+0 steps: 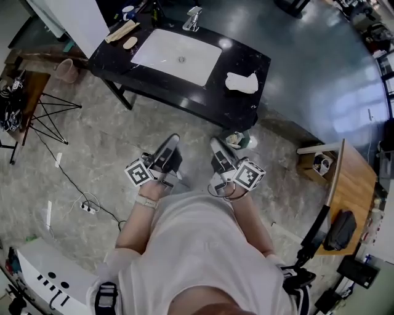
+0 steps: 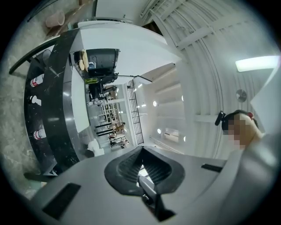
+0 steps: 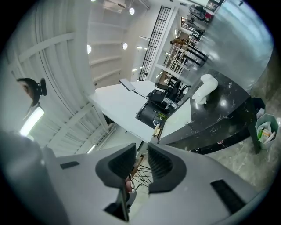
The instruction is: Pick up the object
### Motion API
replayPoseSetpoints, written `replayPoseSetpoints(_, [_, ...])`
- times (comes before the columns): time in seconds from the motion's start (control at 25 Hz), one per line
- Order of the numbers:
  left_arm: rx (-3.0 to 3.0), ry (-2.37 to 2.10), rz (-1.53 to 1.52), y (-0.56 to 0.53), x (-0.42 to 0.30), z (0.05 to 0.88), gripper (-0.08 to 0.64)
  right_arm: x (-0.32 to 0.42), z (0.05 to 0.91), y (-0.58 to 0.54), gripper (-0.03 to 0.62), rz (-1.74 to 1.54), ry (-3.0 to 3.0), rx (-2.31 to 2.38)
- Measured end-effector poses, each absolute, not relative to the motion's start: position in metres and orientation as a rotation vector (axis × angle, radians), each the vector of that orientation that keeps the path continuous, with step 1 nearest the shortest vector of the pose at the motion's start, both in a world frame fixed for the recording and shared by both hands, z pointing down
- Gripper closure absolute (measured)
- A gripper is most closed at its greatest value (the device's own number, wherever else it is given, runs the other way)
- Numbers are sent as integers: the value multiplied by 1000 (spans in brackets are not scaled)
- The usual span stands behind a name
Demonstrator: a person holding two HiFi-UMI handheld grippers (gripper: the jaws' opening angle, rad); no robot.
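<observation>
Basin (image 1: 169, 52) = ref. Set in black vanity counter (image 1: 243, 107); front edge of the counter runs diagonally, open underneath between the legs. White crumpled cloth (image 1: 241, 82) lies on the counter just R of basin, near the R end, apart from both claws. Faucet (image 1: 193, 18) behind basin. Open grey stone-look floor (image 1: 104, 154) in front of basin; person stands there. Small bin (image 1: 237, 140) on floor front-R of basin, near R gripper (image 3: 141, 154). Wire-leg stand (image 1: 52, 117) well L of basin, wooden table (image 1: 354, 178) well R. L gripper (image 2: 141, 154): pads together, empty. R gripper: narrow slit, nothing in it.
</observation>
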State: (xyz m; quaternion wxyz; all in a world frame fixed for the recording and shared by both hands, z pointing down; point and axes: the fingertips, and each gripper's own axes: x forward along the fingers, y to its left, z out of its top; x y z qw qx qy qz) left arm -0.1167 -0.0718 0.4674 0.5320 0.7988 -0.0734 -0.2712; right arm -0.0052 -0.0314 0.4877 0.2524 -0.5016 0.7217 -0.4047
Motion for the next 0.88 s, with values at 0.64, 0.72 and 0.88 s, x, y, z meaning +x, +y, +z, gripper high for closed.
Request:
replayPoseSetpoints(0.64, [1823,-4,-587,-144,-80,469,554,13,480,-82,499,-1059,1851,-1536])
replayPoseSetpoints(0.72, [1825,-8,-583,-149,-80,470,554,14,481,-88,499,-1061,1844,-1529])
replayPoseSetpoints(0.88, [1835,-40,-581,-162,-82,472,554,17,483,-106,499,-1055,1877,-1501])
